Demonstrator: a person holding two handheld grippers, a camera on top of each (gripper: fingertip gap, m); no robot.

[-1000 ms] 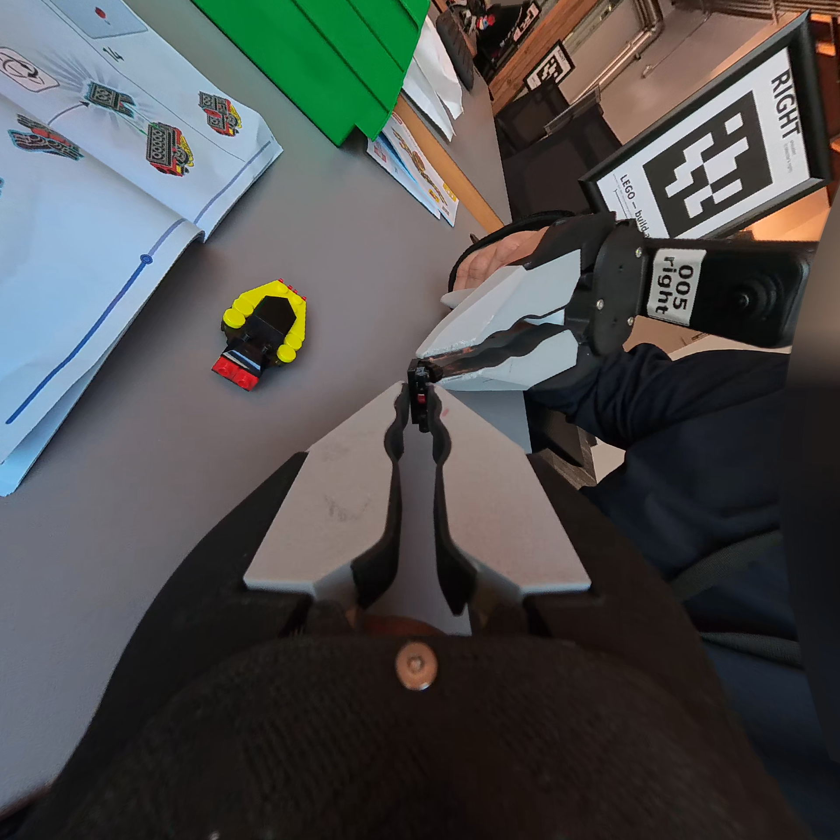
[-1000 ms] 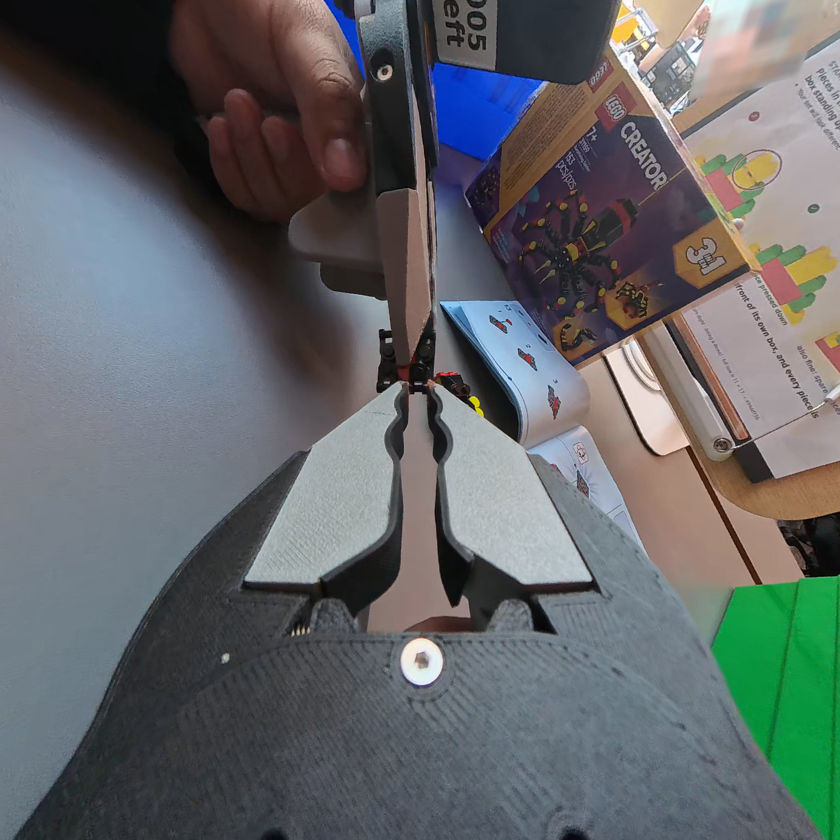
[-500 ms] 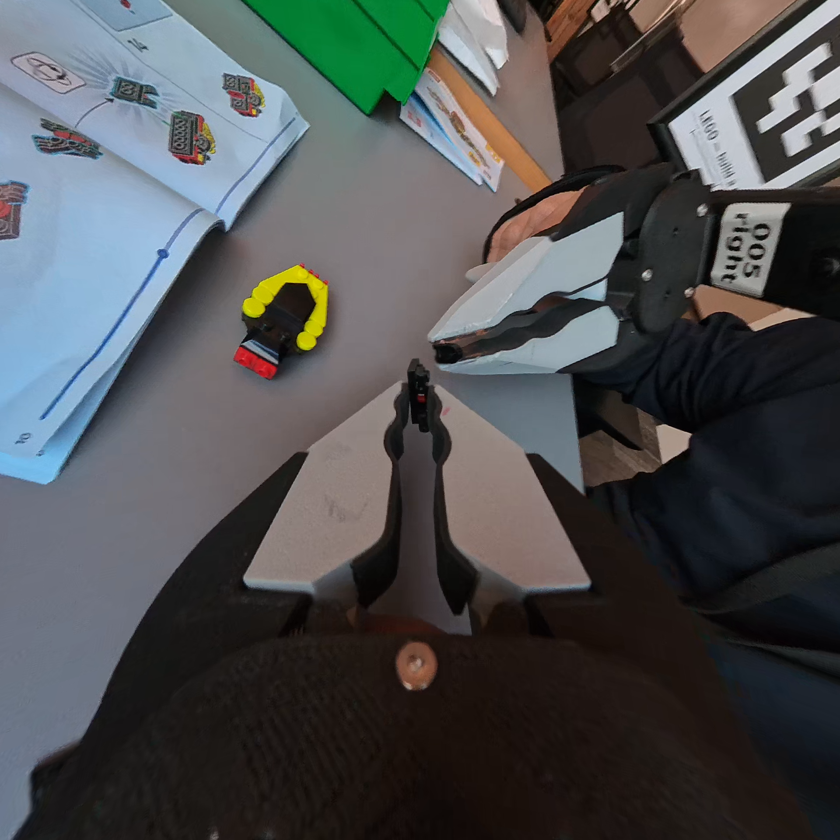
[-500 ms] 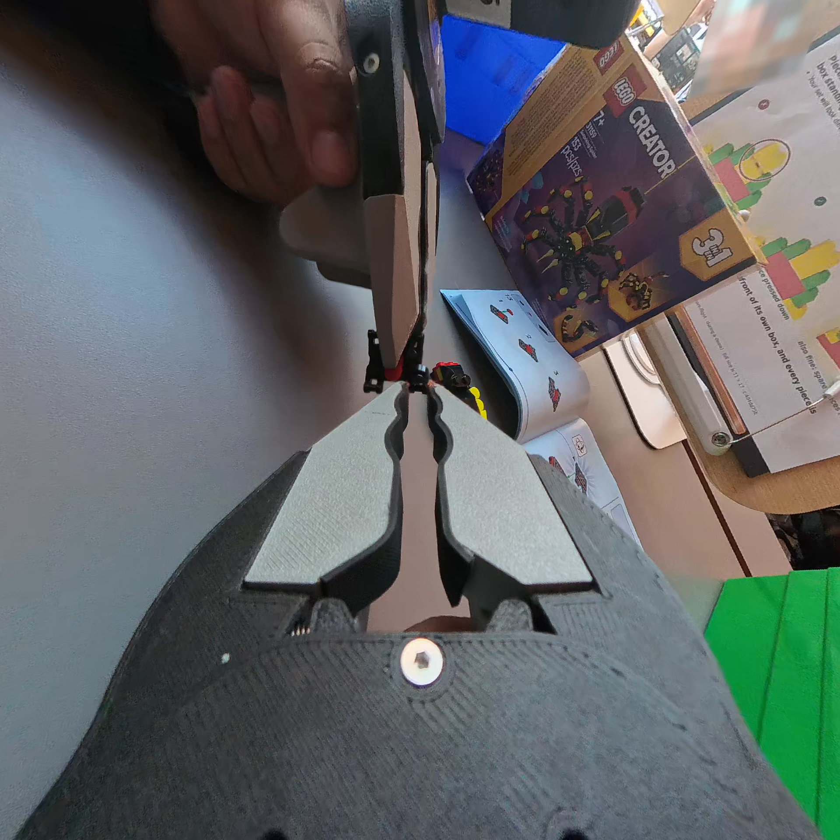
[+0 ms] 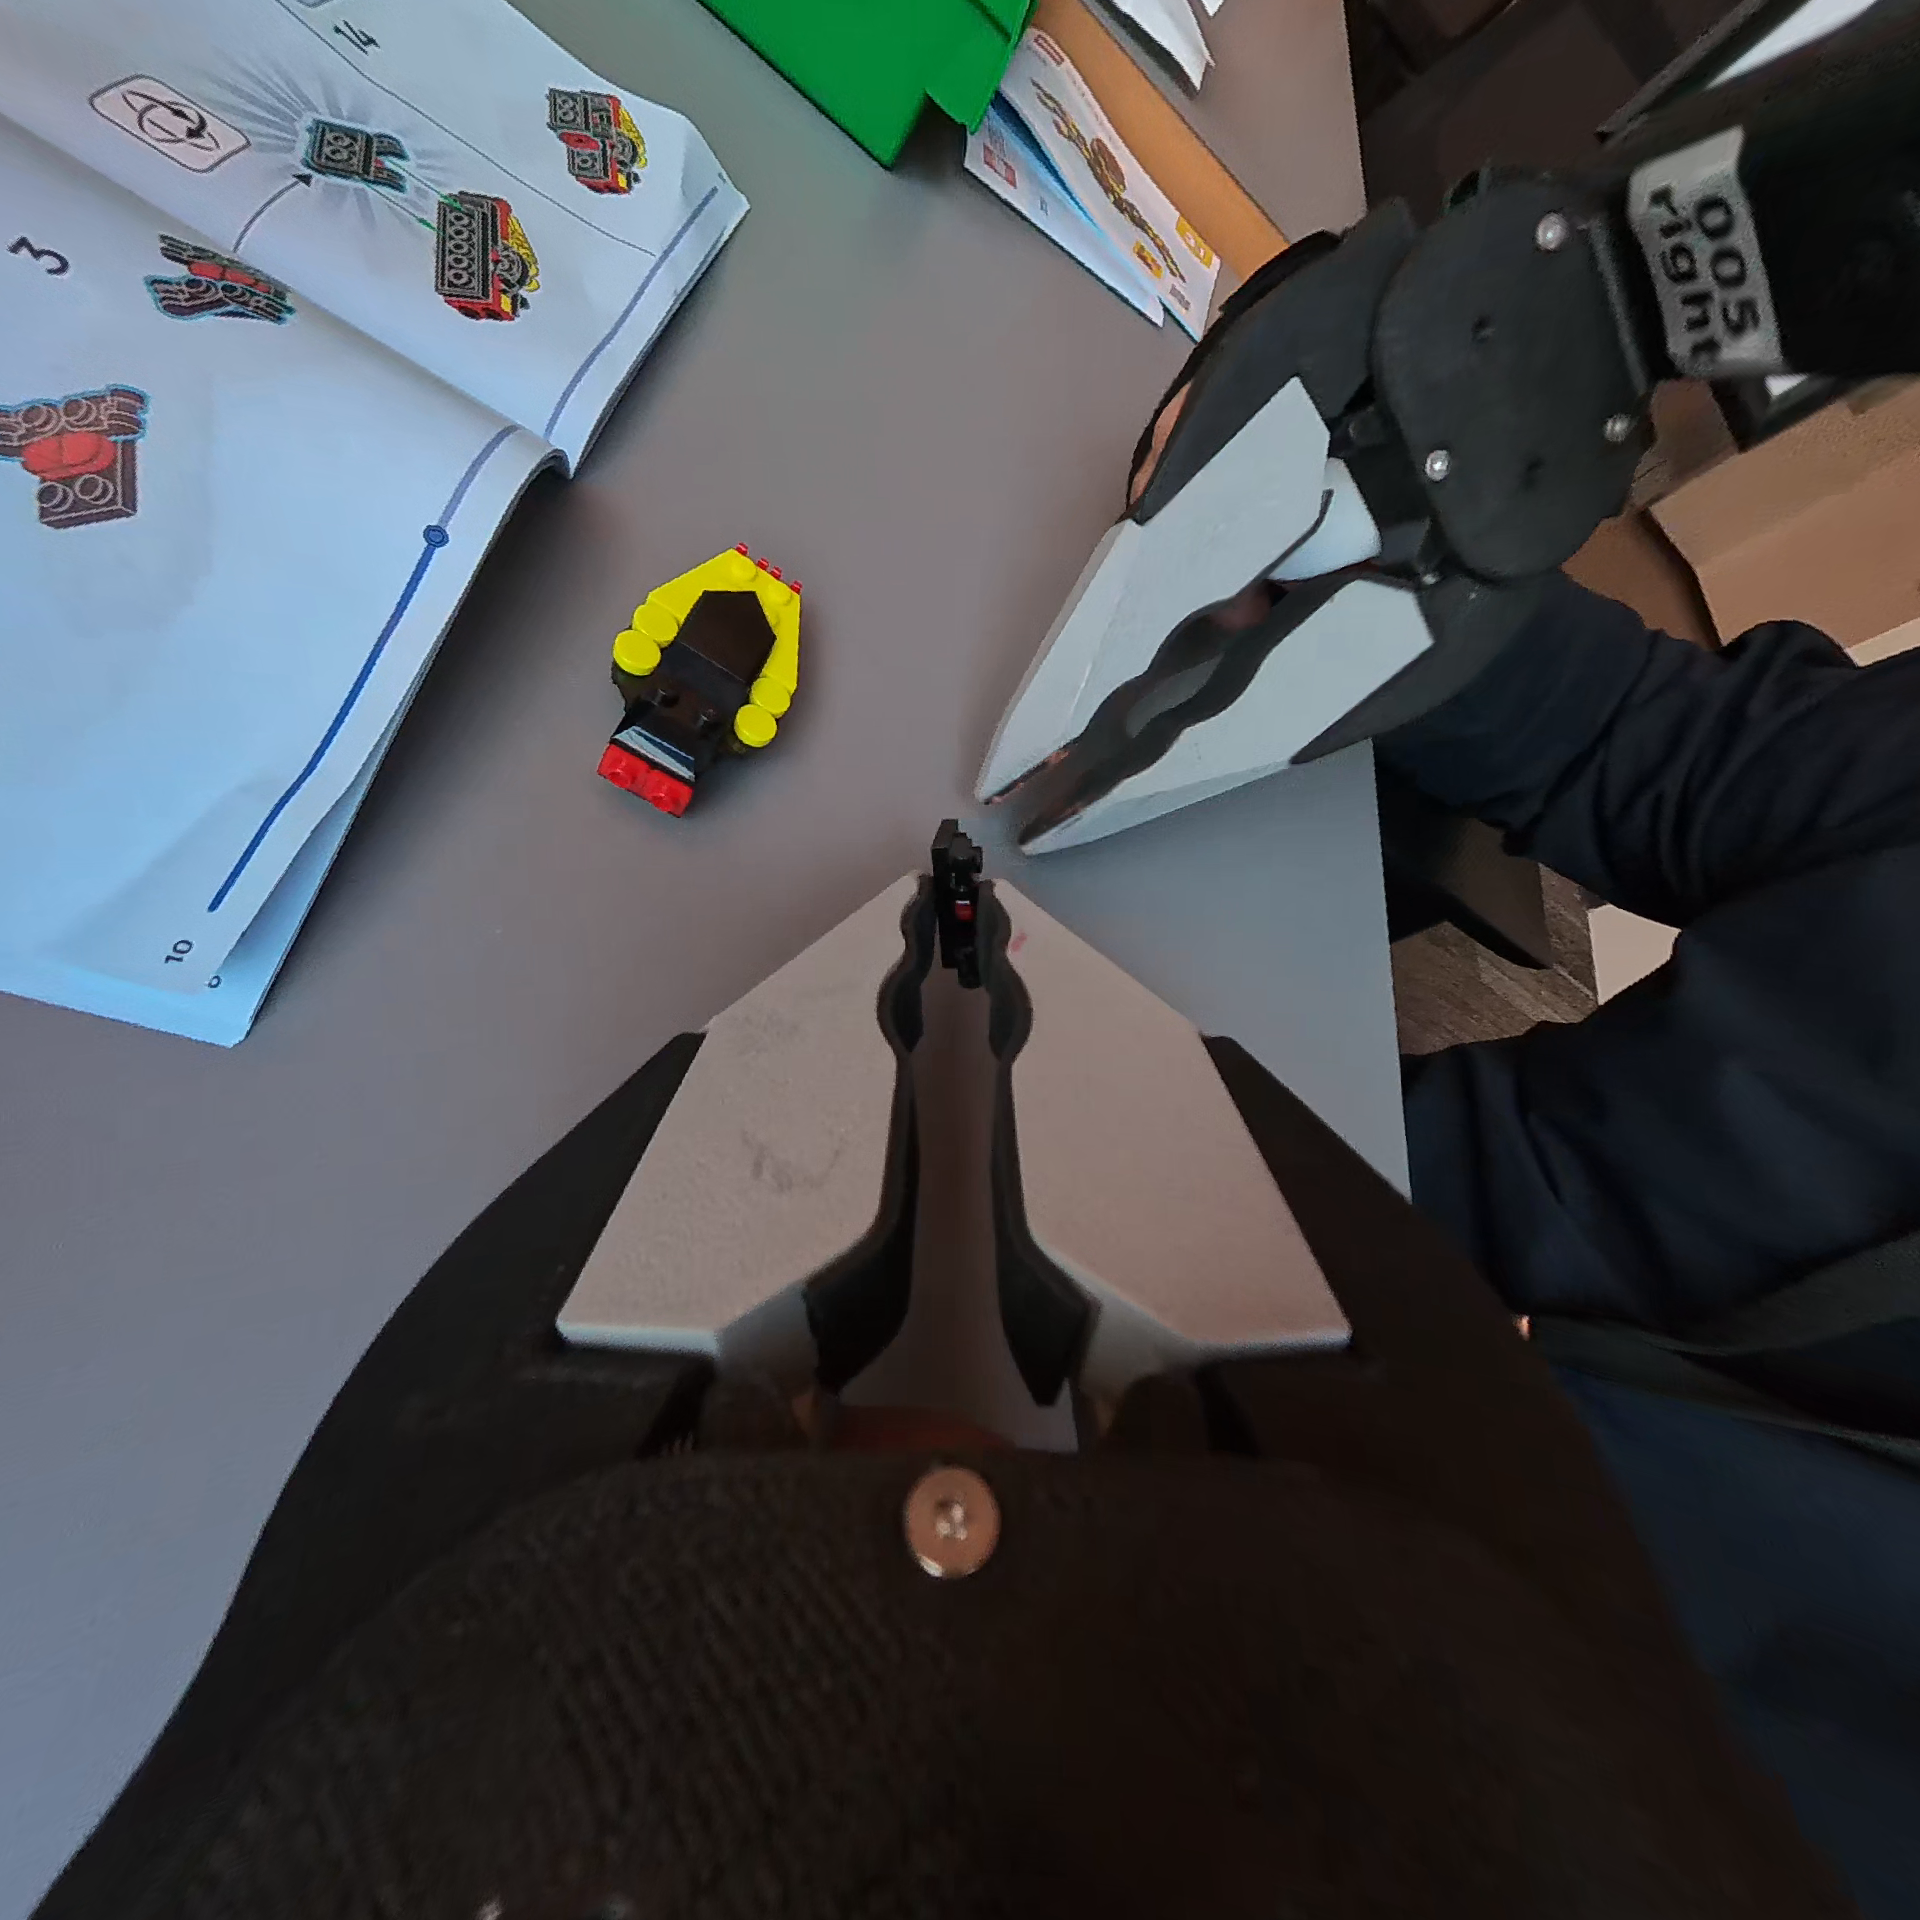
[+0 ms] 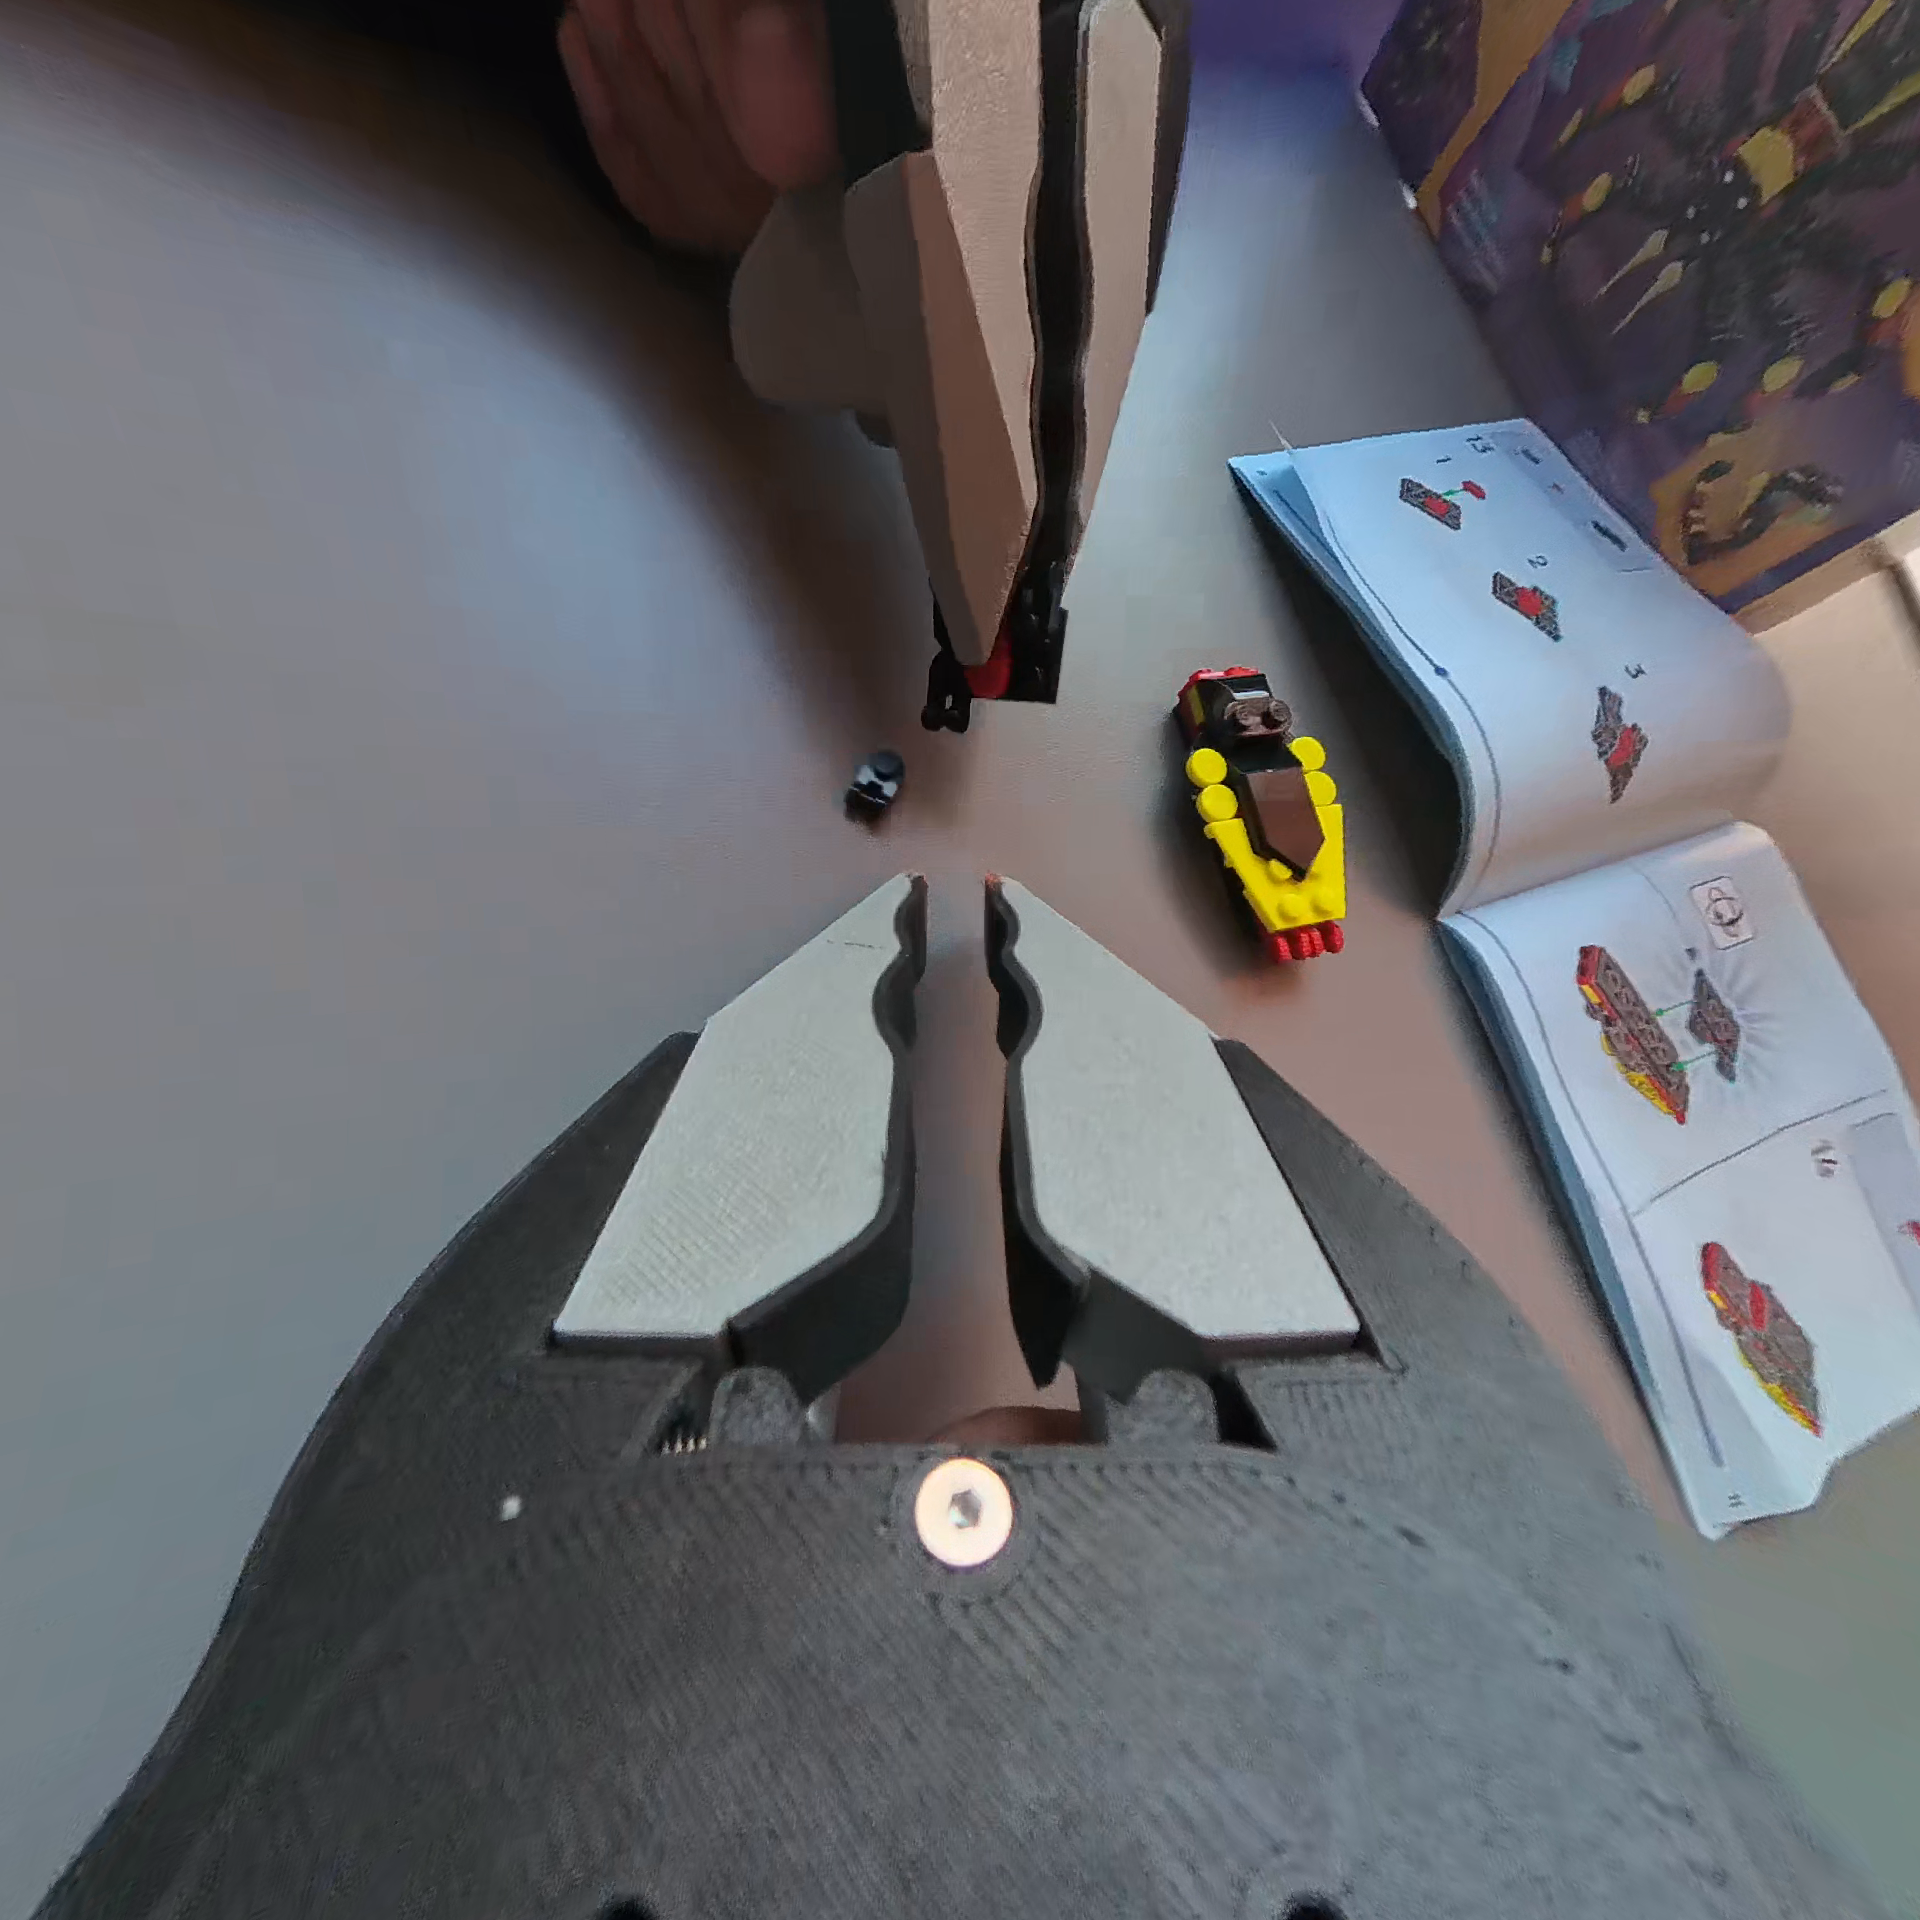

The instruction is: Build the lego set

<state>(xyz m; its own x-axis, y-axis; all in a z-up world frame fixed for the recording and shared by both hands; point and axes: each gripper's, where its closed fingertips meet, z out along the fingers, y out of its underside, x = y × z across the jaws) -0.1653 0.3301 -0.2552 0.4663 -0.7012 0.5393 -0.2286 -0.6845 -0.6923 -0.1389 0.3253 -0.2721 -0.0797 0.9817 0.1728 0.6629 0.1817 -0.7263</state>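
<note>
My left gripper [image 5: 956, 899] is shut on a small black-and-red lego piece [image 5: 952, 857] and holds it above the grey table. In the right wrist view the left gripper [image 6: 1013, 649] comes down from the top with the piece [image 6: 1023, 655] at its tips. My right gripper [image 6: 953, 883] is slightly open and empty. It stands just apart from the held piece, and its tips show in the left wrist view [image 5: 1006, 821]. A tiny black lego piece [image 6: 876, 779] lies on the table between the two grippers. A yellow, black and red lego build [image 5: 707, 675] [image 6: 1268, 821] lies on the table.
An open instruction booklet [image 5: 260, 436] [image 6: 1558, 831] lies beside the build. A lego box [image 6: 1714, 260] stands behind it. A green object [image 5: 883, 62] and leaflets [image 5: 1101, 187] sit at the far edge. The table edge [image 5: 1387, 935] runs near a person's dark sleeve [image 5: 1662, 883]. Some 4 cm of space lies between my two pairs of fingers. It is some 25 cm from my right tips to the green object [image 5: 883, 62].
My right gripper has drawn back from the piece in the left gripper and its jaws have parted a little. A tiny black piece now shows on the table.
</note>
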